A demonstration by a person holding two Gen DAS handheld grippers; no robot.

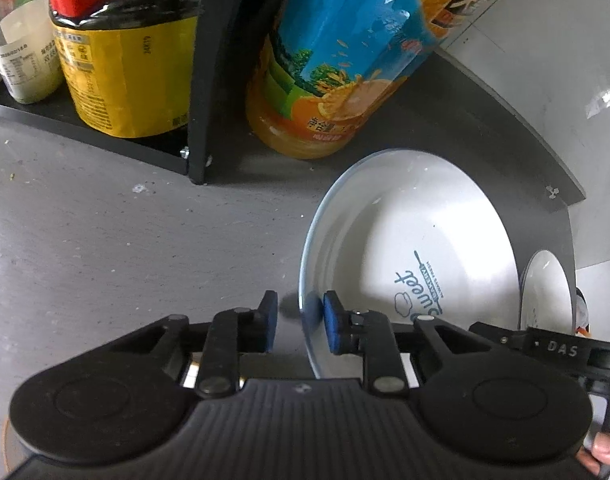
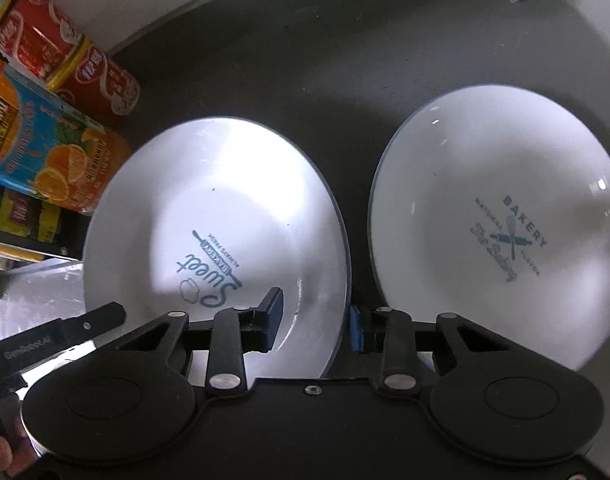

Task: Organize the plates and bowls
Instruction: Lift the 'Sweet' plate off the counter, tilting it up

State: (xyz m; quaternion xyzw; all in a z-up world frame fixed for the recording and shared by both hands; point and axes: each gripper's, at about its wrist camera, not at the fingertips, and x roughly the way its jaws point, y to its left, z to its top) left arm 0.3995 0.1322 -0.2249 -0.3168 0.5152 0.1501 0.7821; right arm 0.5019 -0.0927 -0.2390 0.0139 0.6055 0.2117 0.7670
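A white bowl printed "Sweet" (image 1: 405,248) (image 2: 209,208) sits on a dark mat (image 2: 305,60). My left gripper (image 1: 301,320) is open and straddles the bowl's left rim, with one blue pad inside the bowl and the other outside, apart from the wall. At the bowl's right rim my right gripper (image 2: 315,318) is also open, one finger over the inside and one outside. A second white dish printed "Bakery" (image 2: 497,220) (image 1: 545,292) lies just to the right, its rim close to the first bowl.
An orange juice bottle (image 1: 337,72) lies close behind the bowl. A black rack (image 1: 209,80) holds a yellow-labelled bottle (image 1: 125,68) and a jar (image 1: 21,40). Red cans (image 2: 65,56) lie at the back left. Grey counter (image 1: 105,240) stretches to the left.
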